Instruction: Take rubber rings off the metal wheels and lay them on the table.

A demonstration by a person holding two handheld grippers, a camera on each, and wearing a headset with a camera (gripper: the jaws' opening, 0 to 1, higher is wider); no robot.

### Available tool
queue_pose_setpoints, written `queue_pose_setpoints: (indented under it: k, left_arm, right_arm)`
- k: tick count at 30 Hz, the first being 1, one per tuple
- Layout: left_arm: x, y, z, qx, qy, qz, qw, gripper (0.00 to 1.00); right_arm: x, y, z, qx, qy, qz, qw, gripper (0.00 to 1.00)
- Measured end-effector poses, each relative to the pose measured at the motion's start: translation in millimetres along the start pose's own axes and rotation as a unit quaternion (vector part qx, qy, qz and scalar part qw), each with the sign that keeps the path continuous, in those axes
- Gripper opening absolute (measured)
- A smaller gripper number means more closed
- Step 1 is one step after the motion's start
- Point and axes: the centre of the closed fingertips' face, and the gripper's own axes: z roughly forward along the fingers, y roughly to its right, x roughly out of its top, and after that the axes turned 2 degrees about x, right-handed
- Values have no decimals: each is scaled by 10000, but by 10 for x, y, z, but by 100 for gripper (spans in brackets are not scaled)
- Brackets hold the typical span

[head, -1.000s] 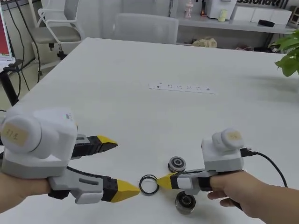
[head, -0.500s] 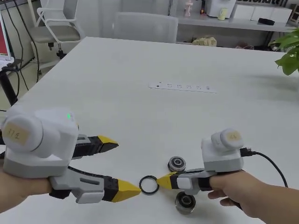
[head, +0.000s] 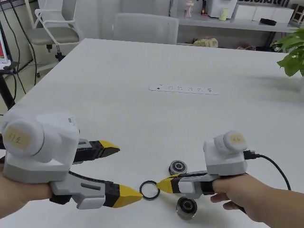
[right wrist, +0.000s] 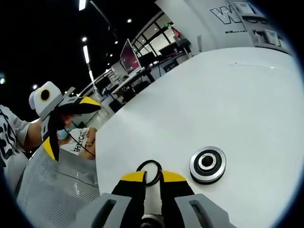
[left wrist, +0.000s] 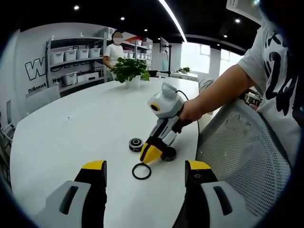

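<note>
- White table (head: 142,95); a black rubber ring (head: 149,189) lies flat on it.
- My left gripper (head: 127,172) gapes open, empty.
- My right gripper (head: 159,184) is closed, tips at the ring's 3 o'clock edge.
- Metal wheels sit at the ring's 1 o'clock (head: 178,167) and 4 o'clock (head: 186,207).

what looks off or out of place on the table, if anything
Nothing stands out. The rubber ring lies flat on the table between the left gripper and right gripper; two metal wheels lie flat nearby.
</note>
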Motion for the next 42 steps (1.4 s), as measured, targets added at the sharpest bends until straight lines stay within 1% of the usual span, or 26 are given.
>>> queue_pose_setpoints:
  k: [6, 12, 16, 27, 36, 42]
  left_arm:
    - [23, 0, 24, -27, -2, 10, 10000, 64]
    - [32, 2, 36, -40, -19, 23, 10000, 64]
    - [42, -27, 30, -17, -20, 35, 10000, 64]
    - [83, -60, 65, -4, -3, 24, 10000, 64]
    - [168, -120, 105, 1, 33, 42, 10000, 64]
    - [217, -128, 144, -28, 36, 101, 9999, 64]
  right_arm:
    - [37, -38, -21, 35, 41, -76, 10000, 10]
    - [137, -65, -77, 65, 198, -73, 9998, 13]
    - [222, -64, -131, 39, 337, -102, 9994, 15]
    - [331, -11, -262, -73, 542, -213, 9983, 17]
    - [409, 28, -357, -166, 679, -305, 9971, 20]
    - [448, 68, -426, -253, 755, -375, 9961, 21]
